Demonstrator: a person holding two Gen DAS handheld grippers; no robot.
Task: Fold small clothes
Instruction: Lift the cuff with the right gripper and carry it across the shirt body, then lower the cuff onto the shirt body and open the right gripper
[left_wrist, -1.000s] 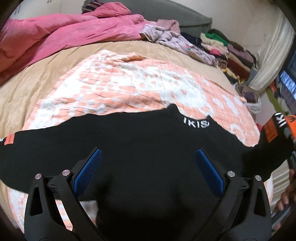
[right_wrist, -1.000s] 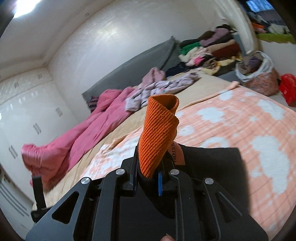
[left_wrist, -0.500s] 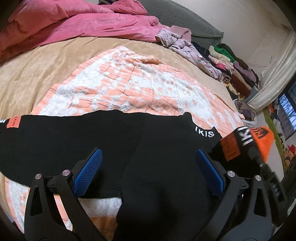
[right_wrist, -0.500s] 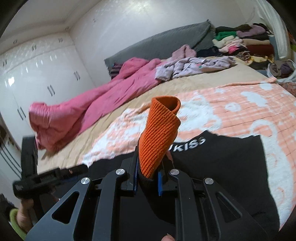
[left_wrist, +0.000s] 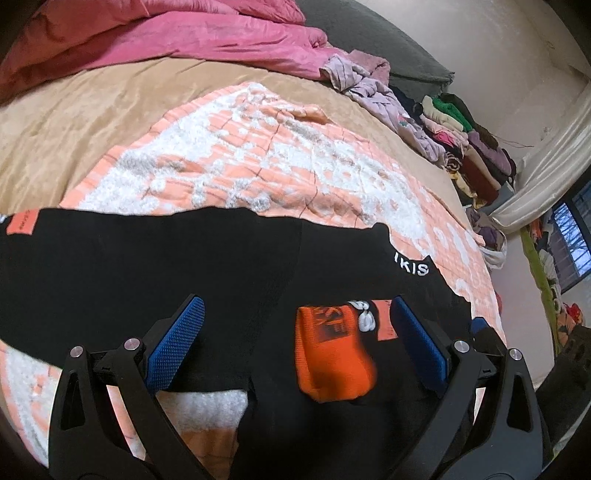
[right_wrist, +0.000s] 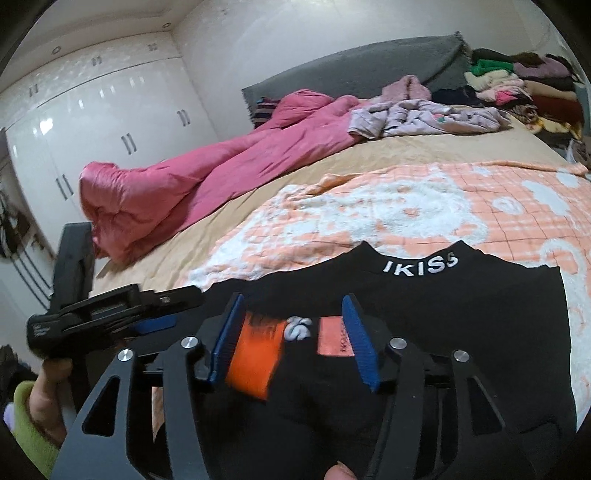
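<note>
Now that the right gripper (right_wrist: 291, 341) jaws are opening, the orange cuff (right_wrist: 255, 360) drops free between them onto the black sweater (right_wrist: 461, 314); sleeve fold done. Left gripper (left_wrist: 295, 350) jaws wide apart, w/ nothing gripped.

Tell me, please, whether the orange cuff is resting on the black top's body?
Touching: the left wrist view shows the orange cuff lying flat on the black top, with no gap.
</note>
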